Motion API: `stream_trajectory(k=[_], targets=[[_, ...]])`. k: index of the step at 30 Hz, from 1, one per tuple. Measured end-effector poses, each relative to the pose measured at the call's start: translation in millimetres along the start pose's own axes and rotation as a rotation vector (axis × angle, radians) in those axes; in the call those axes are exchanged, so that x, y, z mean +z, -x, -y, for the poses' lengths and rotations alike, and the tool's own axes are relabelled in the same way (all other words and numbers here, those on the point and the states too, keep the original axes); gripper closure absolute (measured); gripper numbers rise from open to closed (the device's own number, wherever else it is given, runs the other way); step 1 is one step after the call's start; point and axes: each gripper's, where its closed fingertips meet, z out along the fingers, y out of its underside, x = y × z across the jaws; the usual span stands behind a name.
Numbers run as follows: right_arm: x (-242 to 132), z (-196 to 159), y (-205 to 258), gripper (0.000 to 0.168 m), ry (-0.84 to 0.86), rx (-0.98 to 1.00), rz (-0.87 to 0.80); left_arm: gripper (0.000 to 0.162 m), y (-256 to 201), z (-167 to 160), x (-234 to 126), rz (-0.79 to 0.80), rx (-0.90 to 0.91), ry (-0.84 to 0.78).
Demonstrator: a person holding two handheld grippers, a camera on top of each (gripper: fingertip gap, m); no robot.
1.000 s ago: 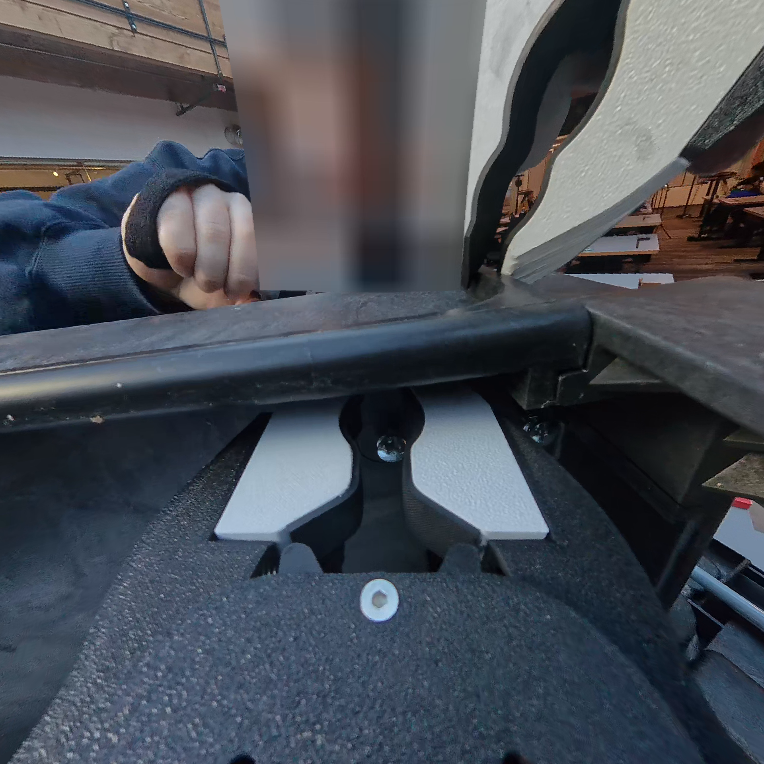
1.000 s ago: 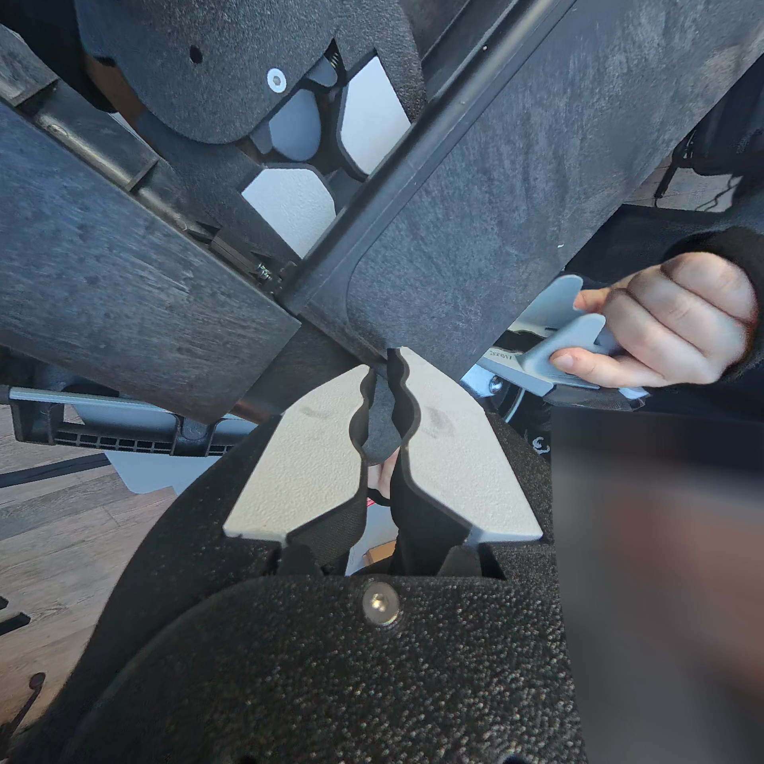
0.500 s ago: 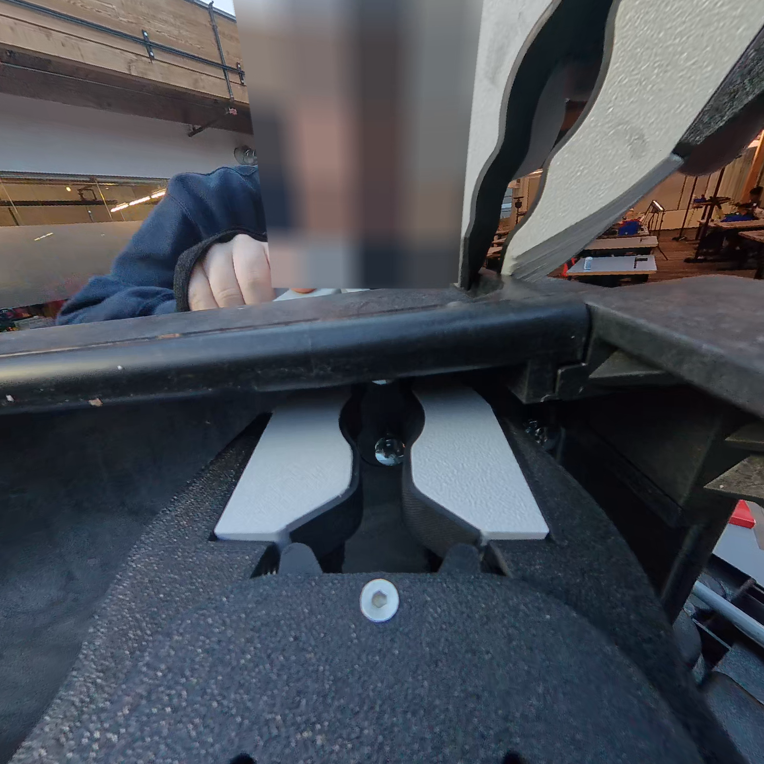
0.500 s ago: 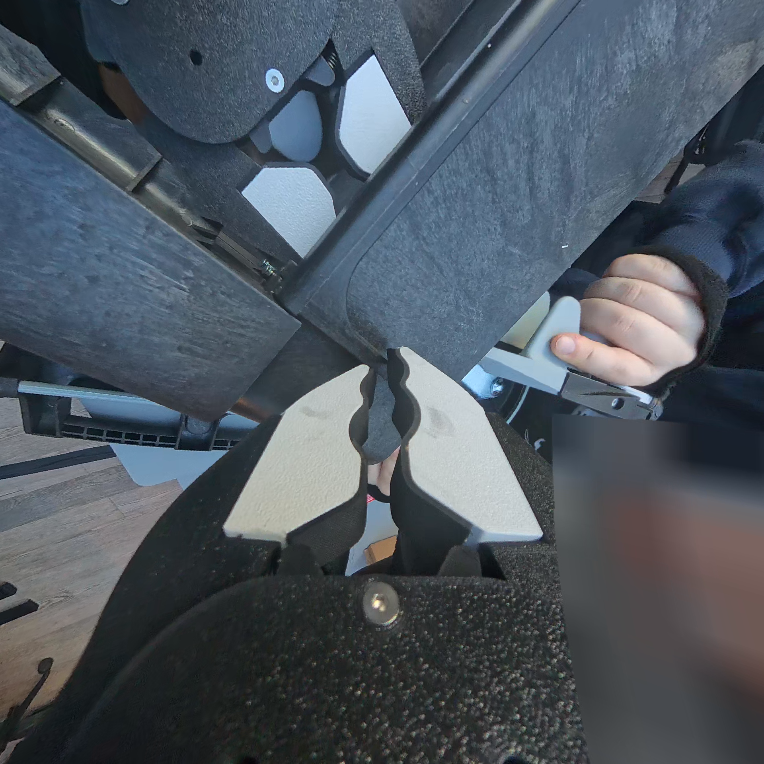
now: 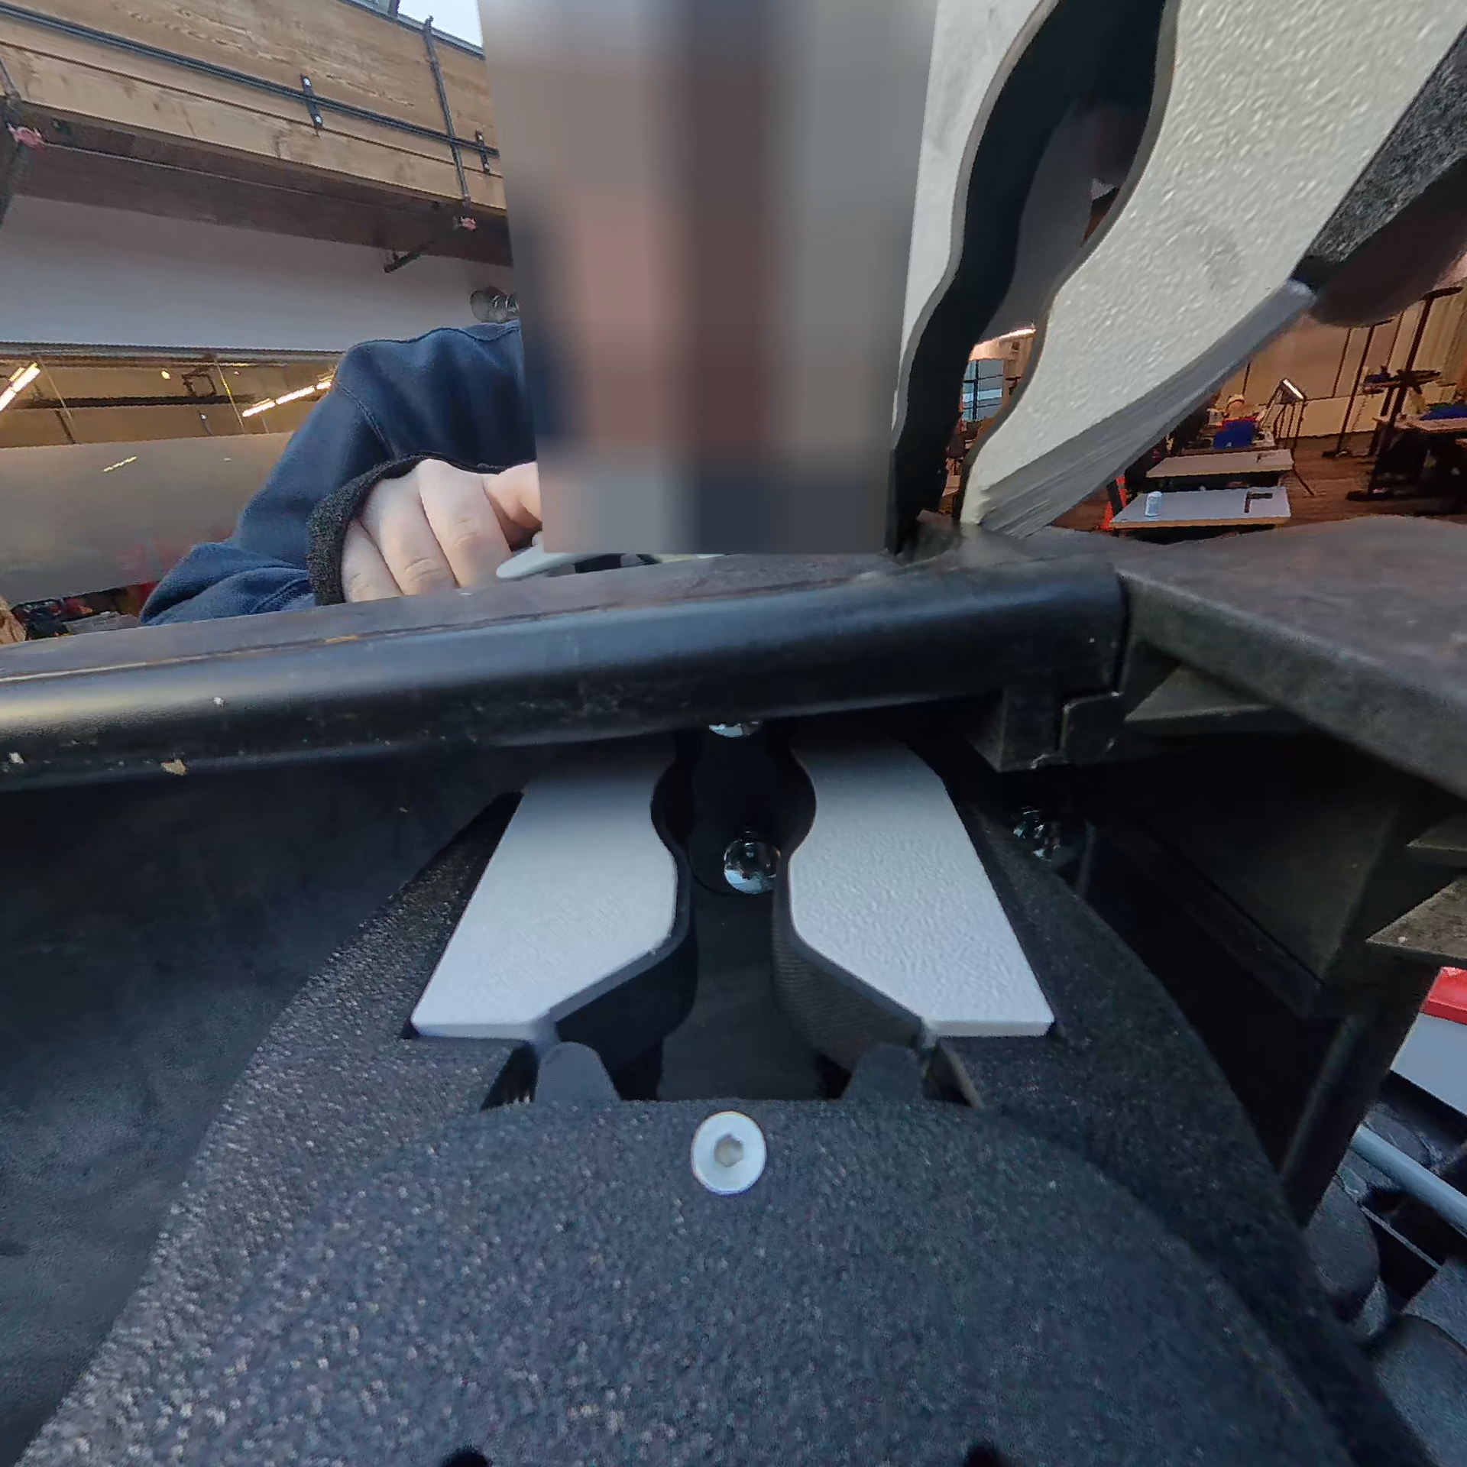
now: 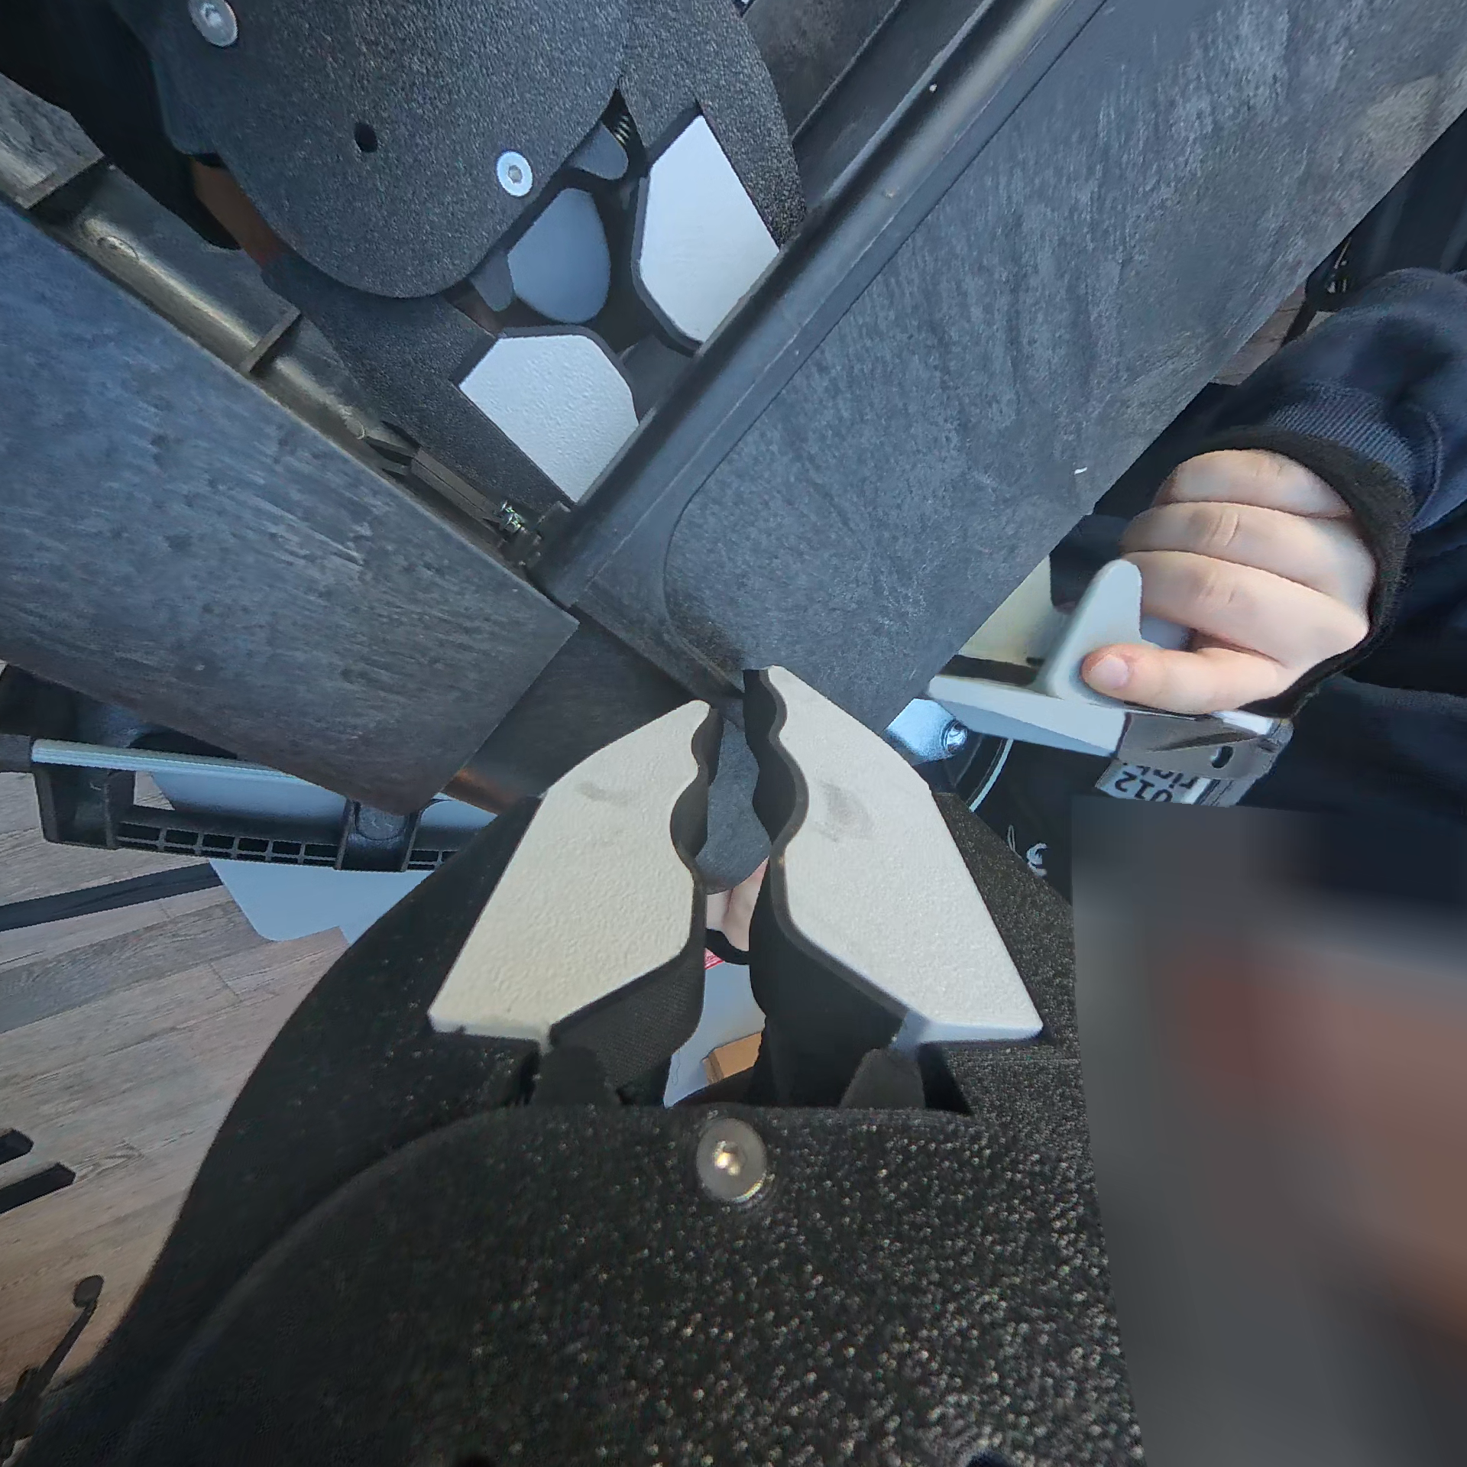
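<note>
Right gripper [image 6: 742,738] has its jaws clamped on the panel's [image 6: 992,357] rounded corner at 12 o'clock, left gripper [image 5: 734,794] sits under the bar [image 5: 556,659], jaw tips hidden, grip unreadable; that shallow bite wants a steady squeeze.

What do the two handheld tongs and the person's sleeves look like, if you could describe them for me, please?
Each of the tongs, left and right, has two flat, pale grey fingers with wavy inner edges lined in black, set in a grainy black body with a silver screw. The right pair looks more cream and smudged. The person wears a dark navy sleeve with a black ribbed cuff.
</note>
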Motion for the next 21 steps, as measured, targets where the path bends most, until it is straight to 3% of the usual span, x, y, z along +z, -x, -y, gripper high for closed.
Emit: stream_trajectory(k=[1, 21], targets=[[-0.1, -0.1, 0.1, 0.160, -0.001, 0.000, 0.000, 0.145, -0.1, 0.0, 0.0, 0.002, 0.001, -0.002], [-0.3, 0.0, 0.4, 0.160, -0.001, 0.000, -0.001, 0.146, 0.2, 0.2, 1.2, 0.010, 0.006, -0.023]])
